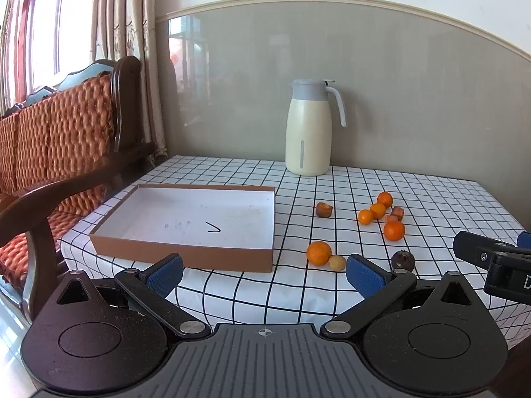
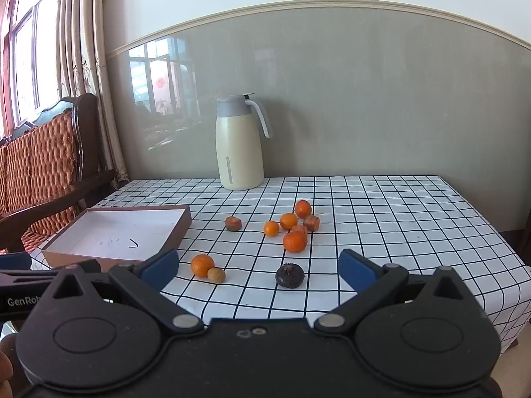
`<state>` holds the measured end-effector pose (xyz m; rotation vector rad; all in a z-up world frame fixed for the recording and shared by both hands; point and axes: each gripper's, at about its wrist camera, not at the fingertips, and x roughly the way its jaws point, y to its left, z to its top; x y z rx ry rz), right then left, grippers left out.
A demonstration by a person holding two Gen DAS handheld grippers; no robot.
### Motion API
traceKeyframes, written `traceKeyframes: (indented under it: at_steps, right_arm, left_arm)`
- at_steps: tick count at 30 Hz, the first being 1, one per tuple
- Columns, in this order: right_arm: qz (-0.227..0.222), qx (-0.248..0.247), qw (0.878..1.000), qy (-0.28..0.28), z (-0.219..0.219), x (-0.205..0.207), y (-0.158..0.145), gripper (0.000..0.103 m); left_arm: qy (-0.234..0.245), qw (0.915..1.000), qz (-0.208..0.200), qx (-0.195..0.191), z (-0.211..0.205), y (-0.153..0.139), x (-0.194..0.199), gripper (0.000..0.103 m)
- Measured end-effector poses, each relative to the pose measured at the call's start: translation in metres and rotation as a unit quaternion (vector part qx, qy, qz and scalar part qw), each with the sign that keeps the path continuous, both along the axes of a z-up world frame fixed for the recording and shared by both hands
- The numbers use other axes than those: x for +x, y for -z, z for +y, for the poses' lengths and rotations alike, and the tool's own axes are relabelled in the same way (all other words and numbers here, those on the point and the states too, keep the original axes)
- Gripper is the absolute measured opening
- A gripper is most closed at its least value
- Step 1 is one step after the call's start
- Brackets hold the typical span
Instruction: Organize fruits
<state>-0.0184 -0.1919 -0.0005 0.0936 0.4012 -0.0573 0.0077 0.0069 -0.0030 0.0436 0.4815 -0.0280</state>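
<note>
A shallow brown box [image 1: 186, 252] [image 2: 116, 257] with a white inside lies empty on the left of the checked tablecloth. To its right are scattered fruits: an orange [image 1: 319, 252] [image 2: 202, 265] touching a small tan fruit [image 1: 337, 262] [image 2: 216, 275], a dark purple fruit [image 1: 402, 260] [image 2: 289, 275], a brownish fruit [image 1: 324, 209] [image 2: 233, 223], and a cluster of several oranges [image 1: 394, 230] [image 2: 294, 241] with reddish pieces [image 2: 312, 222]. My left gripper [image 1: 264, 275] hovers open near the table's front edge, holding nothing. My right gripper [image 2: 259, 272] is also open and holds nothing, just short of the dark fruit.
A cream thermos jug [image 1: 309, 129] [image 2: 239, 144] stands at the back by the wall. A wooden sofa with orange cushions [image 1: 56, 146] sits left of the table. The right gripper's body [image 1: 491, 258] shows at the left wrist view's right edge.
</note>
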Motion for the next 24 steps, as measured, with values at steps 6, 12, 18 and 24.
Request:
traceKeyframes:
  at_steps: [6,12,18,24]
  right_arm:
    - [0.004,0.005,1.0,0.004,-0.0022,0.0011,0.002,0.097]
    - [0.004,0.003,1.0,0.001,-0.0012,0.0012,0.0022,0.097]
    - [0.005,0.003,1.0,0.0,-0.0009,0.0011,0.0023,0.097]
    - [0.005,0.004,1.0,-0.001,-0.0007,0.0007,0.0021,0.097]
  left_arm:
    - [0.0,1.0,0.002,0.0,-0.001,0.0021,0.0018,0.103]
    - [0.0,1.0,0.003,-0.001,-0.0005,0.004,0.0024,0.103]
    - [-0.001,1.0,0.003,0.0,-0.0006,0.0048,0.0025,0.103]
    - [0.0,1.0,0.005,0.0,-0.0011,0.0064,0.0021,0.103]
